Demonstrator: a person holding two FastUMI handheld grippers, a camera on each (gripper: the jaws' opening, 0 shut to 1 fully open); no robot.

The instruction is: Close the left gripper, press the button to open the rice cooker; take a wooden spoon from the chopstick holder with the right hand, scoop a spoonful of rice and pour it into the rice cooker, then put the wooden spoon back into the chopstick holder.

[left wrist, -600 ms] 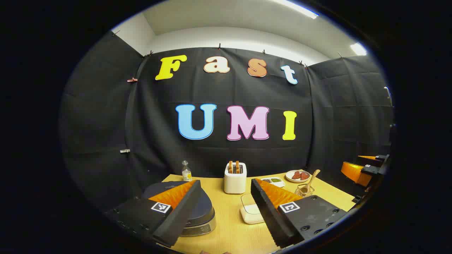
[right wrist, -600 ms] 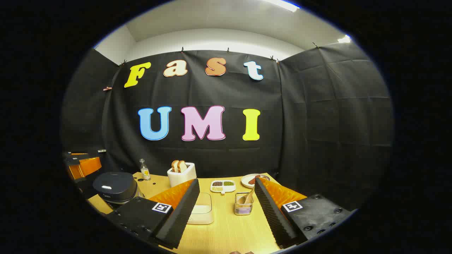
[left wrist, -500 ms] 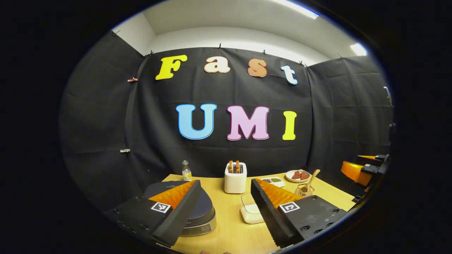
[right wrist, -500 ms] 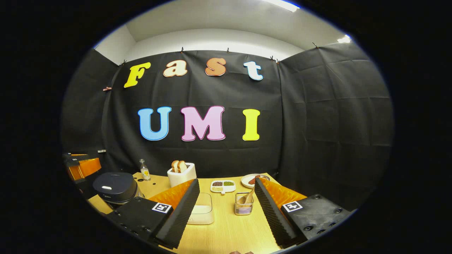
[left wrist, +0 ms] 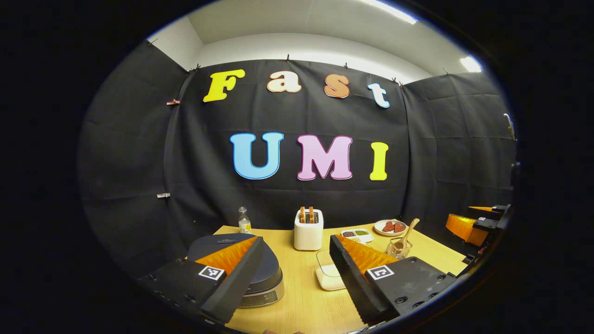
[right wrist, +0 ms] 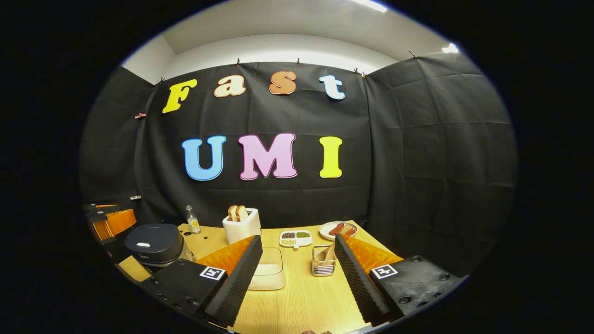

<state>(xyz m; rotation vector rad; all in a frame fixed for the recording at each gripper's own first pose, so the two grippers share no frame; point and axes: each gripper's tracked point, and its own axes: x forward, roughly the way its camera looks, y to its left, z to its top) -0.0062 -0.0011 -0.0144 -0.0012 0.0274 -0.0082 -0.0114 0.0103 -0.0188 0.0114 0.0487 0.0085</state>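
While the left hand-held gripper (left wrist: 297, 260) hangs wide open and empty in the left gripper view, the closed rice cooker (left wrist: 267, 273) sits on the desk (left wrist: 301, 306) below its left finger; the wooden spoon (left wrist: 408, 234) stands in the chopstick holder (left wrist: 399, 250) far right. Seen from the right gripper view, the right hand-held gripper (right wrist: 299, 262) gapes empty, with the chopstick holder (right wrist: 323, 266) ahead between its fingers and the rice cooker (right wrist: 155, 243) far left.
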